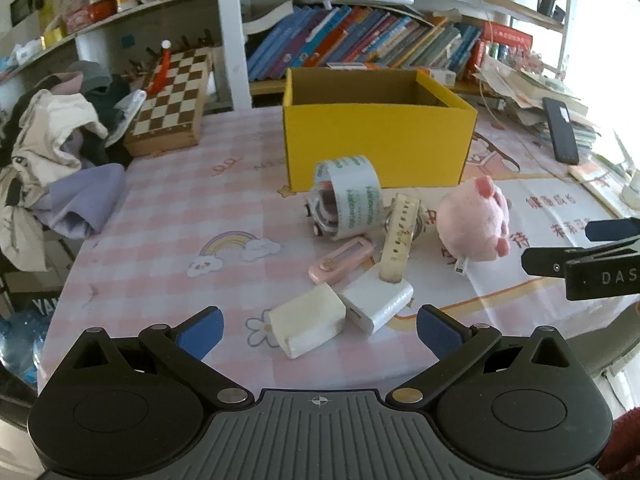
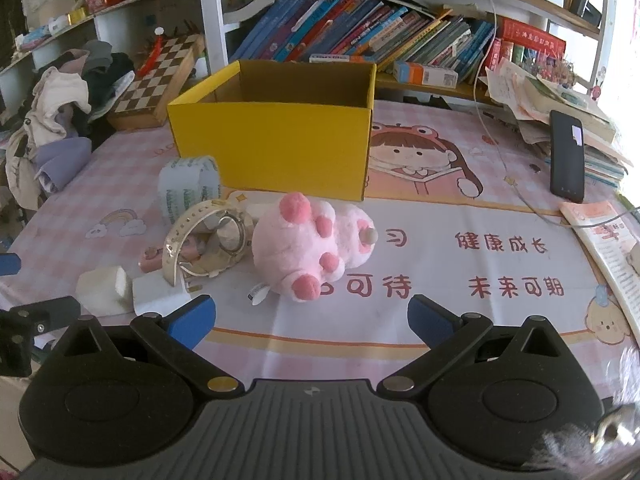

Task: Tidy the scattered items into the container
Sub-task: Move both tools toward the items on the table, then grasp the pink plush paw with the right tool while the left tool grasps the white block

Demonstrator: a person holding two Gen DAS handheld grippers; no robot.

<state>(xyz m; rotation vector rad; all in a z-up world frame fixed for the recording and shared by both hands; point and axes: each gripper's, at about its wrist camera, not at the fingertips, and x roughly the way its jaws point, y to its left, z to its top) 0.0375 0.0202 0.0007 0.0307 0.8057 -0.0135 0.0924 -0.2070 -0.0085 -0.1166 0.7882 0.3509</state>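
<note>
Left gripper [image 1: 320, 330]: released, jaws wide, empty, hovering just near of two white blocks [image 1: 308, 325]. Right gripper [image 2: 310, 318]: released, empty, facing the pink plush toy [image 2: 308, 246]. Beyond lie a pink case [image 1: 340, 261], a watch [image 2: 208, 240] and a tape roll [image 1: 352, 196], clustered near the yellow box [image 1: 376, 140], which looks empty at the far centre of the table [image 1: 160, 220]. Judged step: first pick not yet made. Next move: advance, straddle one item, clench, lift over the box rim.
</note>
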